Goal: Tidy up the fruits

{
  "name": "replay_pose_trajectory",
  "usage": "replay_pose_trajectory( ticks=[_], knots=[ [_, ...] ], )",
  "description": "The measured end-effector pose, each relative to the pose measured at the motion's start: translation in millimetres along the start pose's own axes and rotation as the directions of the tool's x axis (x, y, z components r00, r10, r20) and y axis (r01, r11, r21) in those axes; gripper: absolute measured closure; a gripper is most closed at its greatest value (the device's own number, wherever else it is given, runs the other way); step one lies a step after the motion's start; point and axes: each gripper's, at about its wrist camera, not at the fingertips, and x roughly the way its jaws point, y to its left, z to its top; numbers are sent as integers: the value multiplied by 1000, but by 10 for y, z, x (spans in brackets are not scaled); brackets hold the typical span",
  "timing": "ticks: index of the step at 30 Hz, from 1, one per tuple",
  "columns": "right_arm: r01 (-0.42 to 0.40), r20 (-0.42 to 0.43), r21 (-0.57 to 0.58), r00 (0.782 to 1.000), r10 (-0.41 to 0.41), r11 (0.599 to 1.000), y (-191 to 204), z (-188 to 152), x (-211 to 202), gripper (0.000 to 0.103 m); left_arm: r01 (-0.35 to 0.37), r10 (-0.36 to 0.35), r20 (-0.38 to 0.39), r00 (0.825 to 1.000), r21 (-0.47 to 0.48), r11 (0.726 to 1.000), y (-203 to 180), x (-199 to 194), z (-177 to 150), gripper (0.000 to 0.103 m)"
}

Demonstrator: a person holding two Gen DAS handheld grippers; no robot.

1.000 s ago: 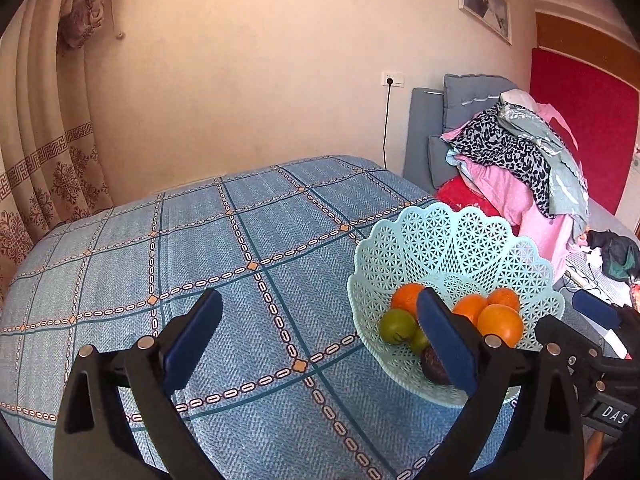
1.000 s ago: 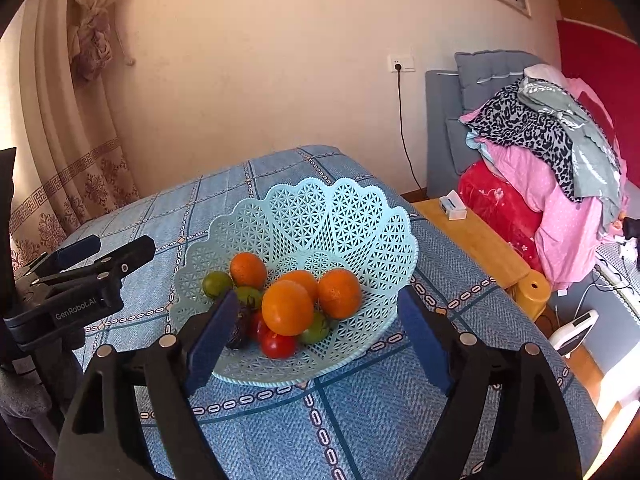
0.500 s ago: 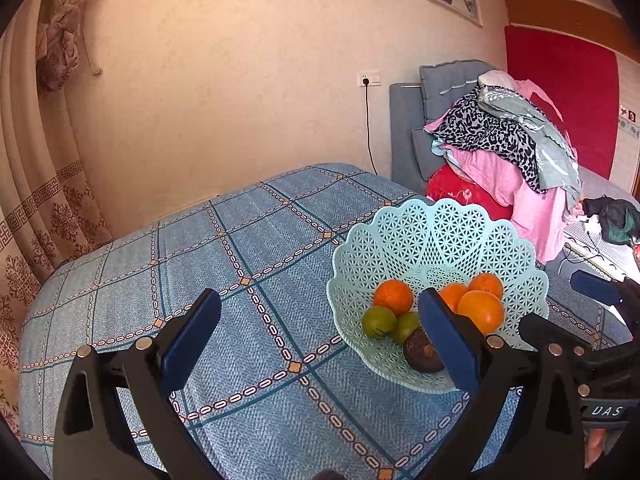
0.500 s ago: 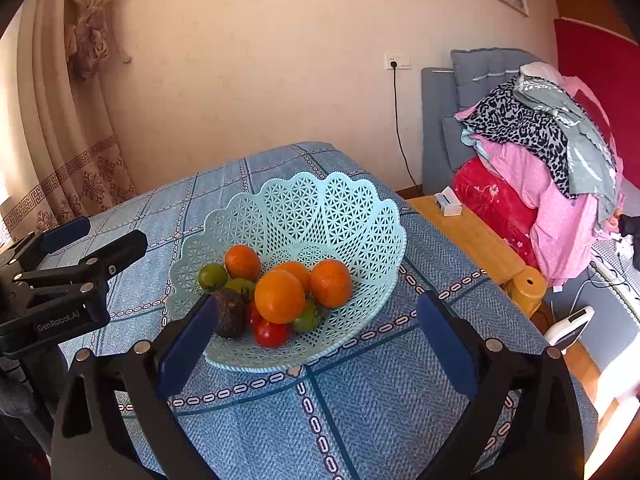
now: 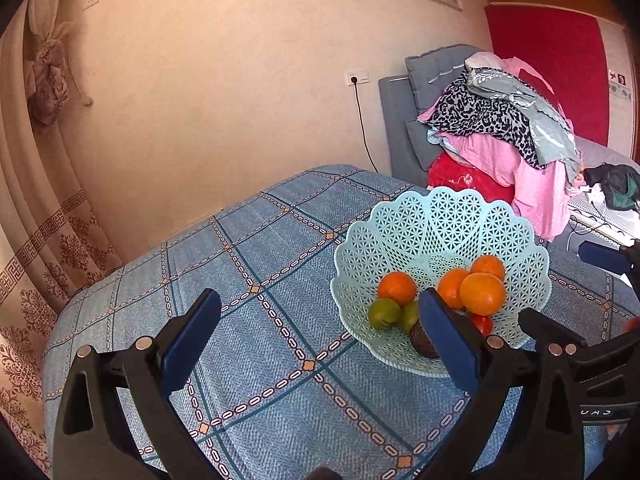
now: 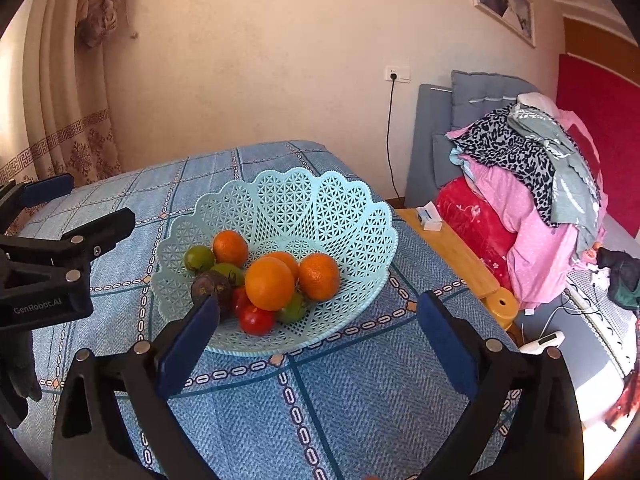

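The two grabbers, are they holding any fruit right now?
No. The left gripper and right gripper are both open and empty; all the fruit sits in the basket.

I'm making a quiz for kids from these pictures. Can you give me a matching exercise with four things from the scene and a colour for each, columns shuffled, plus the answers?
Things:
1. basket
2. biggest orange
3. tomato
4. bedspread

Colours:
A. red
B. blue with a chain-pattern grid
C. pale mint green
D. orange

Pairs: 1-C, 2-D, 3-A, 4-B
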Motion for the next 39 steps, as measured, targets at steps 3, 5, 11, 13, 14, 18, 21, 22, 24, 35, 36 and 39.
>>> replay_pose_trajectory(
  ticks=[3,5,11,13,14,18,21,22,24,35,36,39],
  knots=[
    [-10,3,-3,1000,10,1000,-12,1,-13,5,4,-4,1,1000,20,1000,-20,-20,-2,3],
    [-14,-1,0,1000,14,1000,-22,-9,-15,5,2,-2,-1,1000,41,999,-33,-24,-12,3],
    [-23,-3,-8,1000,23,1000,4,-27,-15,5,-3,5,-15,1000,74,997,-59,-9,-31,3],
    [-23,-6,-14,1000,22,1000,19,-32,-16,5,-2,4,-18,1000,93,996,-82,0,-35,3],
    [-22,-9,-17,1000,21,1000,24,-31,-14,5,-4,6,-18,1000,102,995,-92,2,-43,3],
    [-21,-19,-16,1000,20,1000,25,-42,-3,5,-13,15,-16,1000,126,992,-118,2,-50,3],
    [-20,-22,-17,1000,20,1000,36,-40,0,5,-7,10,-19,1000,128,992,-118,5,-56,3],
    [-21,-23,-21,1000,21,1000,41,-42,0,5,-8,10,-20,1000,131,991,-115,6,-56,3],
    [-21,-23,-28,1000,20,999,56,-51,-3,5,-4,7,-20,1000,136,991,-131,1,-62,3],
    [-20,-29,-43,999,18,999,109,-84,16,5,0,4,-26,1000,159,987,-168,27,-84,3],
    [-21,-31,-43,999,20,999,111,-82,20,5,1,4,-26,1000,161,987,-172,29,-87,3],
    [-36,-42,-32,999,34,999,107,-83,36,5,0,5,-29,1000,165,986,-186,38,-82,3]
  ],
)
